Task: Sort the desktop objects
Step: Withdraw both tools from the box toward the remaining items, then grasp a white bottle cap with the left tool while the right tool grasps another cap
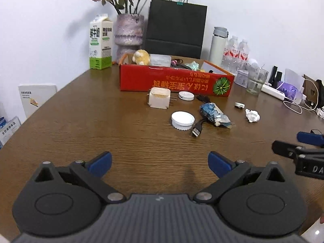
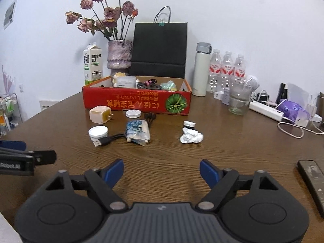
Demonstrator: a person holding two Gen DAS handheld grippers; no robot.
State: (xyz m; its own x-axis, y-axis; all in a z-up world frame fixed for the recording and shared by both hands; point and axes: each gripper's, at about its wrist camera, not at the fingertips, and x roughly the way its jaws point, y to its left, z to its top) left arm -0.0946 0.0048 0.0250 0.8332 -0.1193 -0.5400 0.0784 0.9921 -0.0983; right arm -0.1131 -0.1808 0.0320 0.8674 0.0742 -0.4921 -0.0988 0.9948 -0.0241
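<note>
A red cardboard box (image 1: pixel 174 82) (image 2: pixel 135 103) with several small items inside stands mid-table. In front of it lie a cream plug charger (image 1: pixel 159 97) (image 2: pixel 100 114), a small white round case (image 1: pixel 186 95) (image 2: pixel 133 113), a white lid (image 1: pixel 182 120) (image 2: pixel 98 132), a black USB cable (image 1: pixel 199 126) (image 2: pixel 107 139), a blue snack wrapper (image 1: pixel 214 115) (image 2: pixel 137 131), a crumpled white paper (image 1: pixel 252 115) (image 2: pixel 191 137) and a small black-and-white clip (image 1: pixel 240 105) (image 2: pixel 189 124). My left gripper (image 1: pixel 160 162) and right gripper (image 2: pixel 162 171) are both open and empty, low over the near table.
Behind the box stand a milk carton (image 1: pixel 100 44), a vase of dried roses (image 1: pixel 128 32), a black paper bag (image 1: pixel 175 30), a white flask (image 2: pixel 201 70), water bottles (image 2: pixel 226 68) and a glass (image 2: pixel 240 99). A power strip (image 2: pixel 267 110) and a remote (image 2: pixel 312 182) lie right.
</note>
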